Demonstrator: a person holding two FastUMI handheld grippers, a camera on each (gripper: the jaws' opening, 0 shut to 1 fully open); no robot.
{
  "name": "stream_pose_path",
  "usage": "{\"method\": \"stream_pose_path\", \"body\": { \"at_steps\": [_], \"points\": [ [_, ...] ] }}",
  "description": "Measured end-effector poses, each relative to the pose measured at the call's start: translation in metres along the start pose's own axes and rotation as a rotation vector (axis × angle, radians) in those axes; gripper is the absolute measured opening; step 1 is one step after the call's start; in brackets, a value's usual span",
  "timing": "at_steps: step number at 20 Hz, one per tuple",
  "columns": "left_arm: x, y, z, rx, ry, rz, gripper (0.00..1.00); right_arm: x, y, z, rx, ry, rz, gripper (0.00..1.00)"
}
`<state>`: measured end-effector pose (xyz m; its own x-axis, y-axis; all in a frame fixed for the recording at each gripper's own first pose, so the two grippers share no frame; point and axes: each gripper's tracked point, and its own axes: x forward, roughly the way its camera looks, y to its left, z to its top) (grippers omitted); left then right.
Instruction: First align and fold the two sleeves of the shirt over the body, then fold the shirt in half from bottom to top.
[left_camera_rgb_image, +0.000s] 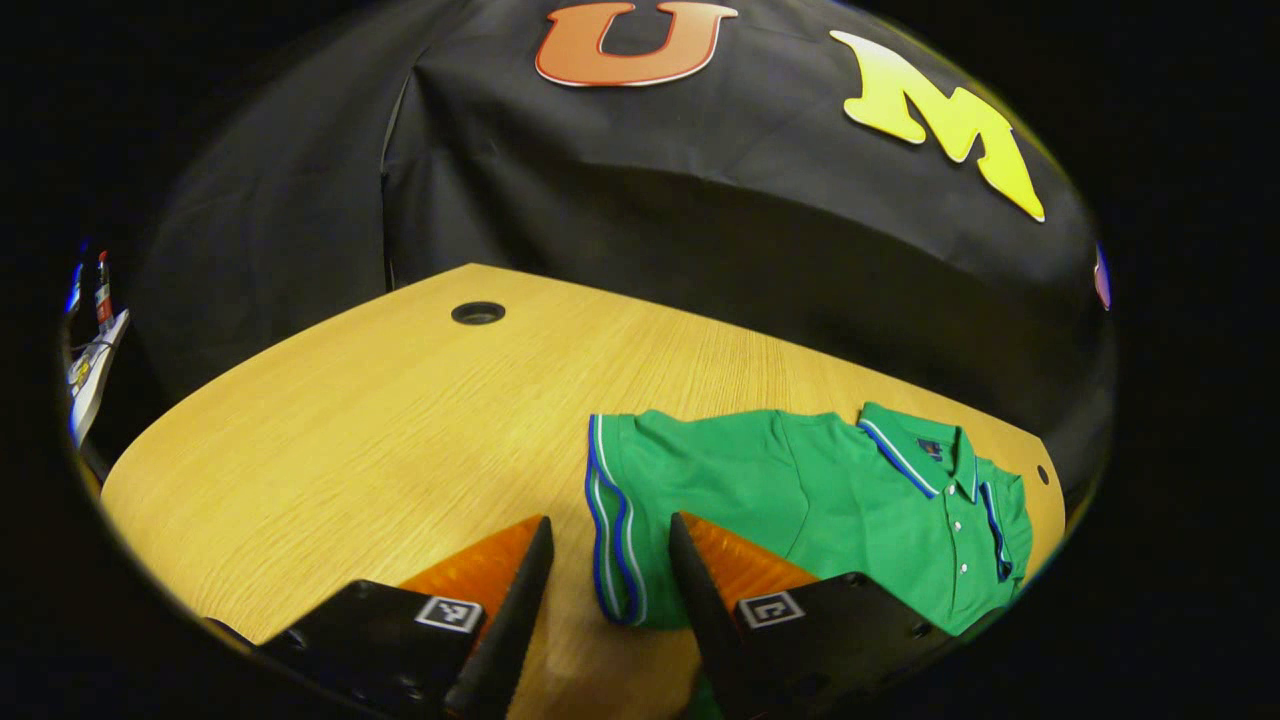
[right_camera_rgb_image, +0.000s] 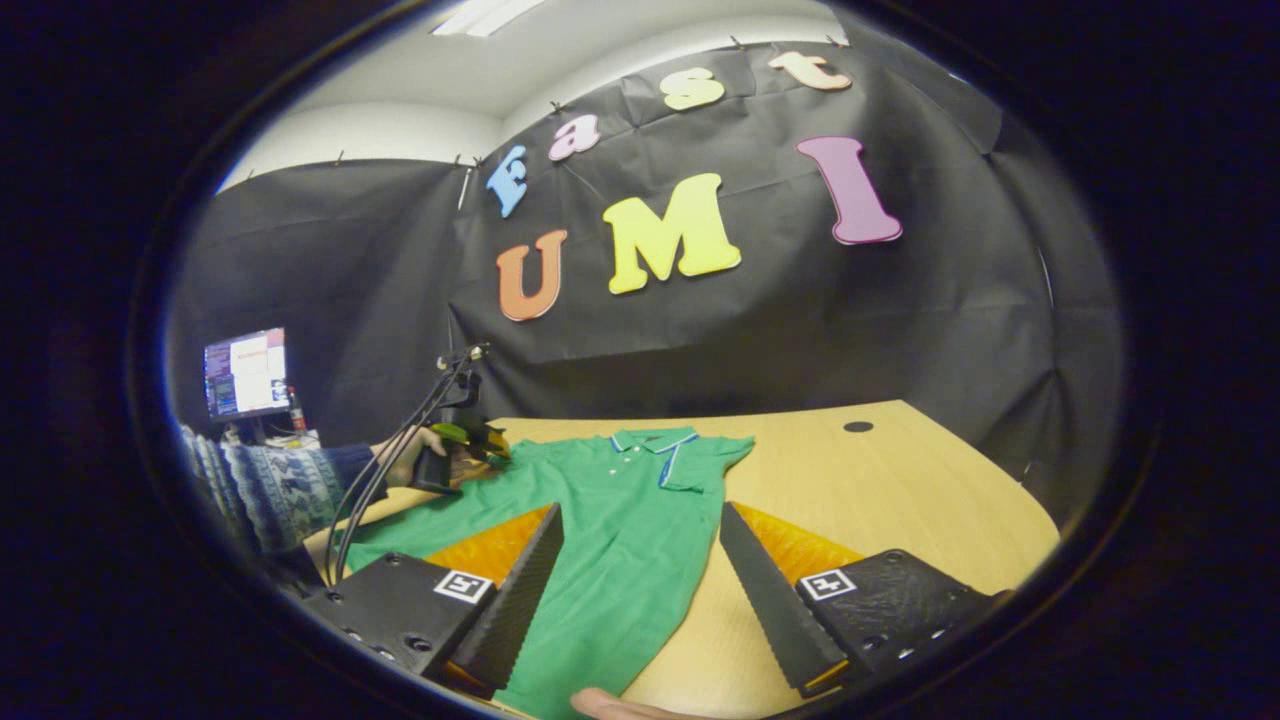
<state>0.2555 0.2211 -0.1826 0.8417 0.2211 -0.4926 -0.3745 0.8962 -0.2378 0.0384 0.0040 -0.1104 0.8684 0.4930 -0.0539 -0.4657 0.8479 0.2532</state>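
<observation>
A green polo shirt (right_camera_rgb_image: 620, 530) with blue and white trim lies flat and face up on the wooden table (right_camera_rgb_image: 900, 500), collar (right_camera_rgb_image: 650, 440) at the far side. In the left gripper view the shirt (left_camera_rgb_image: 850, 500) spreads to the right, and its striped sleeve cuff (left_camera_rgb_image: 610, 520) lies between the tips of my open left gripper (left_camera_rgb_image: 612, 520), just above the table. That left gripper (right_camera_rgb_image: 470, 440), held by a hand, also shows in the right gripper view at the shirt's left sleeve. My right gripper (right_camera_rgb_image: 640, 510) hovers open over the shirt's lower body, holding nothing. The other sleeve (right_camera_rgb_image: 720, 455) sticks out sideways.
The table has a round cable hole (left_camera_rgb_image: 478, 313) on its far part (right_camera_rgb_image: 857, 426). A monitor (right_camera_rgb_image: 245, 375) stands past the table's left end, behind a patterned sleeve (right_camera_rgb_image: 270, 490) and cables (right_camera_rgb_image: 400, 450). A fingertip (right_camera_rgb_image: 610, 705) shows at the bottom edge.
</observation>
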Motion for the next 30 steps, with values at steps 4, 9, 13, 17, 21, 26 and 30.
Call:
{"method": "stream_pose_path", "body": {
  "at_steps": [4,9,13,17,21,26,30],
  "points": [
    [0.007,0.002,-0.003,0.008,0.034,0.021,0.12,-0.002,0.004,0.000,-0.031,-0.008,0.004,0.95],
    [-0.004,-0.004,0.016,0.088,0.003,0.046,0.08,-0.005,0.007,-0.005,-0.079,-0.011,0.001,0.95],
    [-0.008,-0.017,0.016,0.191,0.016,0.084,0.09,-0.003,0.009,-0.007,-0.079,-0.005,-0.004,0.96],
    [-0.012,-0.048,0.022,0.343,-0.029,0.133,0.08,0.000,0.009,-0.017,-0.075,0.025,-0.009,0.92],
    [-0.045,-0.129,0.029,0.344,-0.132,-0.016,0.67,-0.002,0.012,-0.023,-0.086,0.042,-0.012,0.95],
    [-0.092,-0.166,0.029,0.338,-0.172,-0.097,1.00,-0.013,0.016,-0.027,-0.079,0.060,-0.028,0.95],
    [-0.134,-0.160,0.032,0.318,-0.224,-0.107,1.00,-0.025,0.019,-0.023,-0.058,0.058,-0.056,0.95]
  ]
}}
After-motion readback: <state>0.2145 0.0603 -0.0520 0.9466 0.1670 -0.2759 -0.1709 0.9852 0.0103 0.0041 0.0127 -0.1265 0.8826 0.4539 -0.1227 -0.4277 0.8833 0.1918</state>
